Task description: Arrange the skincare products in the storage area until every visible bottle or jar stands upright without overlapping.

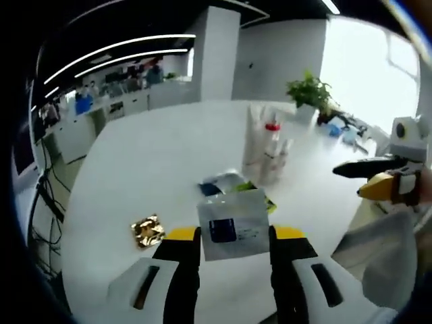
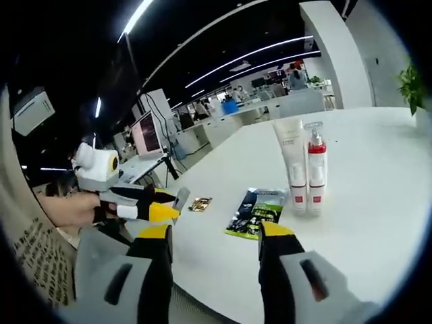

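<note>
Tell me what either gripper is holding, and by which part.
The left gripper pinches a silver sachet by its two side edges, near the lower end. The right gripper is open, holding nothing.

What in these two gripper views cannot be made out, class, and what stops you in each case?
- Print on the silver sachet, left gripper view: too small and blurred.
- The flat packets behind it: partly covered by the sachet.
- Labels on the white tube and red-collared pump bottle, right gripper view: too small.
- What the gold foil item is: too small.
- Left gripper seen from the right gripper view: sachet edge-on, grip unclear.
</note>
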